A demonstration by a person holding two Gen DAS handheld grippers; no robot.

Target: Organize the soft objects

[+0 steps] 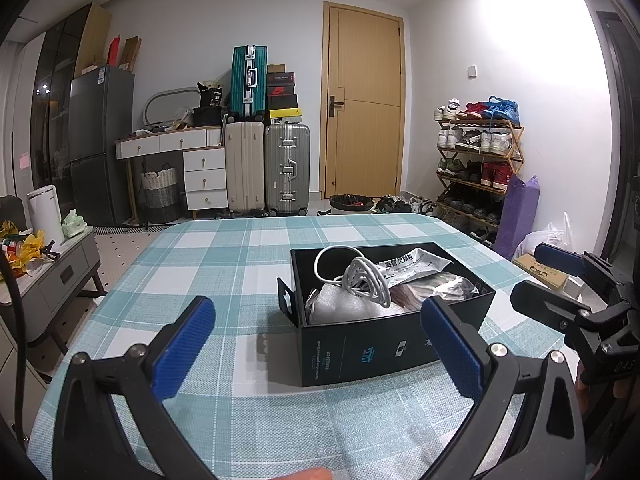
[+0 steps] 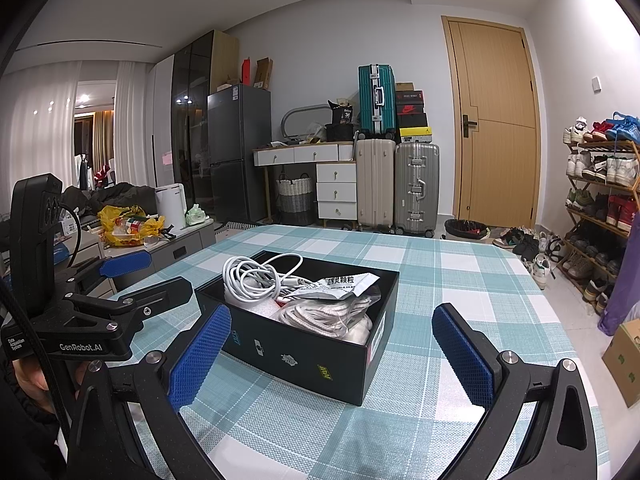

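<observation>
Black box (image 1: pixel 384 344), open-topped, on a table under a teal-and-white checked cloth (image 1: pixel 224 264); contents: coiled white cable (image 1: pixel 360 280), foil packet (image 1: pixel 416 266) with printed text, bubble wrap (image 1: pixel 340 306), and what may be pale fabric, partly hidden. Left gripper (image 1: pixel 320 344): jaws spread wide, empty, above the cloth near the box. Right gripper (image 2: pixel 336 356): likewise spread, empty, box between its fingers in view.

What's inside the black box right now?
The box holds a coiled white cable on top, a silver sachet, bubble wrap and pale knitted fabric. Whatever lies beneath these is covered.
</observation>
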